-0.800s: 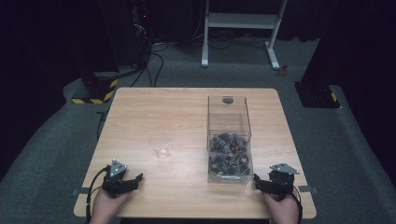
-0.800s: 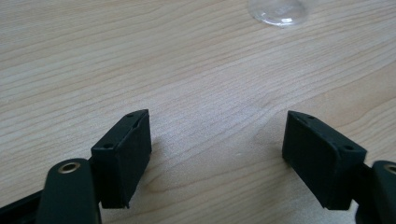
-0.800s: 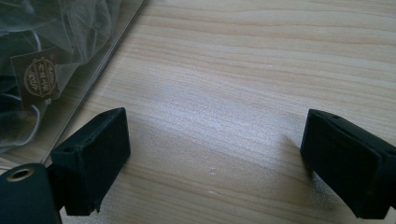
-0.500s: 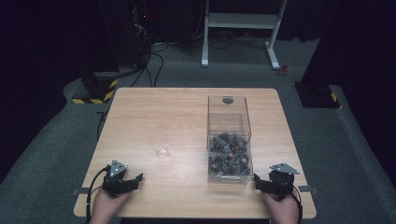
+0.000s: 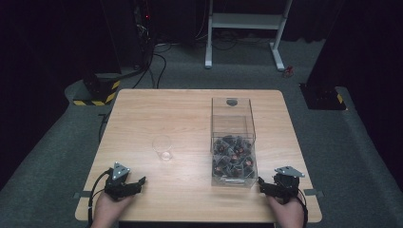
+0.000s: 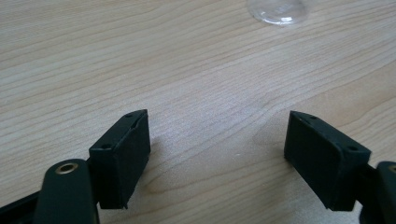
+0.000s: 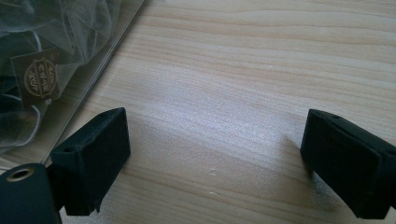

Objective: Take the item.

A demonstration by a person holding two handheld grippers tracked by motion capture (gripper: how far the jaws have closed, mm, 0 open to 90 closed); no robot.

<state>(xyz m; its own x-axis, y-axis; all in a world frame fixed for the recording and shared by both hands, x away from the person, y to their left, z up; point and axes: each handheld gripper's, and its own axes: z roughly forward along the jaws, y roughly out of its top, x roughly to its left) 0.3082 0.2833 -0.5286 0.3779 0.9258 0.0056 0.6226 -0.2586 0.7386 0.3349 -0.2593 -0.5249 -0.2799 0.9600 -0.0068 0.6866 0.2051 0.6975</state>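
Dark room, grey carpet, and a pale wooden table [image 5: 190,118] sits square in the middle of it; at twelve o'clock beyond the table stands a white metal frame [image 5: 247,28], and at ten o'clock a black-and-yellow striped base [image 5: 97,92] sits on the floor; on the table, a clear plastic box [image 5: 233,142] stands at about four o'clock from centre, its lower part heaped with small dark mesh-wrapped packets [image 5: 233,156]; a clear drinking glass [image 5: 162,147] stands upright at about seven o'clock from centre, well apart from the box; the left gripper [image 5: 135,183] rests at the near edge at seven o'clock, jaws wide apart over bare wood, nothing between them; the right gripper [image 5: 263,183] rests at five o'clock, just beside the box's near corner, jaws likewise spread and empty; in the right gripper view a packet label with a round gold emblem [image 7: 42,77] shows through the box wall.
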